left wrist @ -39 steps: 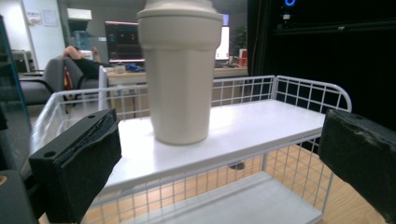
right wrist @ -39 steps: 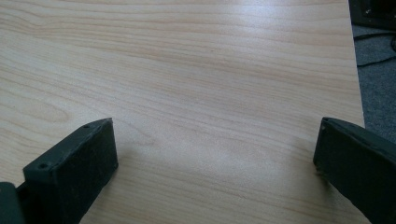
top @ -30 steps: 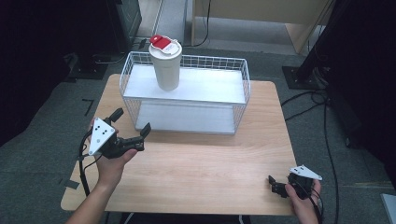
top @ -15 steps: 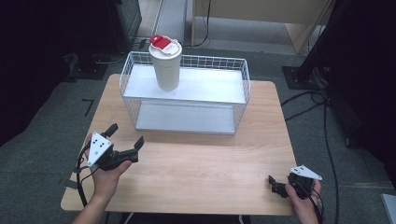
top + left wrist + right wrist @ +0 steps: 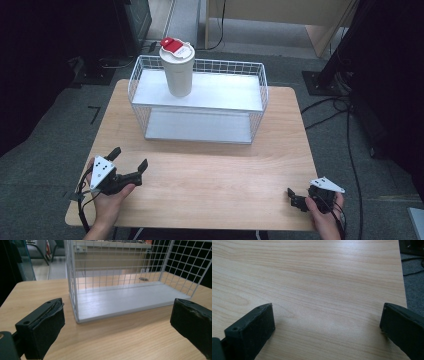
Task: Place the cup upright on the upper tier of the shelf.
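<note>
Cup [image 5: 177, 70] w/ red lid stands upright on top shelf of wire rack [image 5: 200, 102] at tabletop [image 5: 210, 175] rear; left gripper [image 5: 131, 164] & right gripper [image 5: 296, 199], both spread wide & empty, sit near front corners.

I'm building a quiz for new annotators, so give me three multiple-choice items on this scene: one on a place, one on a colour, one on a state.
1. Where does the cup stand?
A. on the top shelf of the wire rack
B. on the bare table
C. on the floor

2. What colour is the cup's lid tab?
A. blue
B. red
C. green

3. How are the fingers of the left gripper?
A. shut on the cup
B. shut on nothing
C. spread open

Answers: 1 A, the high view shows it on the upper white board inside the rack. 2 B, a red piece sits on its lid. 3 C, the left gripper view shows a wide gap between them.
</note>
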Demonstrator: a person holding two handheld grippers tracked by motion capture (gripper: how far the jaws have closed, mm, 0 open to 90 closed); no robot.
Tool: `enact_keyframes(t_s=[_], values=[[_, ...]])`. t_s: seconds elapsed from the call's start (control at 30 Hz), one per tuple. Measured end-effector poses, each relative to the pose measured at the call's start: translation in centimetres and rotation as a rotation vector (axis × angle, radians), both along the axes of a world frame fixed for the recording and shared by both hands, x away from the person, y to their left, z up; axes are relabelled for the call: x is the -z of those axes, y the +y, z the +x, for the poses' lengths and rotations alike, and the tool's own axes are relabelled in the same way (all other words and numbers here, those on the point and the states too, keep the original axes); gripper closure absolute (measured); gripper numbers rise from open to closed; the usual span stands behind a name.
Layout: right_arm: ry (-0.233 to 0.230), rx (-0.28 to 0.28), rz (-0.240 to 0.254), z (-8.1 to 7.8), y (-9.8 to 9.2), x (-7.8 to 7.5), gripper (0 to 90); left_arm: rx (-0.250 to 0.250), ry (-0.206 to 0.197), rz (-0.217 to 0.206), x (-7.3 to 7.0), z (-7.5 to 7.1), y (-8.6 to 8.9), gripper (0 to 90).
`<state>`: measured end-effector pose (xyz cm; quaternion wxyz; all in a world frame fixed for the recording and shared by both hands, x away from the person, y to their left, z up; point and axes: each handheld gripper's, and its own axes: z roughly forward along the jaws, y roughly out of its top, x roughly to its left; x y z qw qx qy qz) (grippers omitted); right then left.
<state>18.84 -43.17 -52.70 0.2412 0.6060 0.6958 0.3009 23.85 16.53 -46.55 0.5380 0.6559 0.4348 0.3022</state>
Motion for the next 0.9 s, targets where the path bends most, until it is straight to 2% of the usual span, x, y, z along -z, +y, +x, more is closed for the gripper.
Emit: enact_keyframes(t_s=[0.17,0.5,0.77,0.9], values=[[0.001,0.0,-0.001,0.0,0.0,0.0,0.0,-0.024,0.026,-0.001,0.9,-0.4,0.7,0.0],[0.001,-0.001,-0.001,0.0,0.0,0.0,0.0,-0.043,0.076,0.033,2.4,-1.1,2.7,0.0],[0.002,0.0,0.0,0.0,0.0,0.0,0.0,-0.086,0.163,0.075,3.7,-1.6,4.9,0.0],[0.003,-0.002,0.001,0.1,0.0,0.0,0.0,-0.111,0.207,0.115,4.2,-1.6,5.9,0.0]])
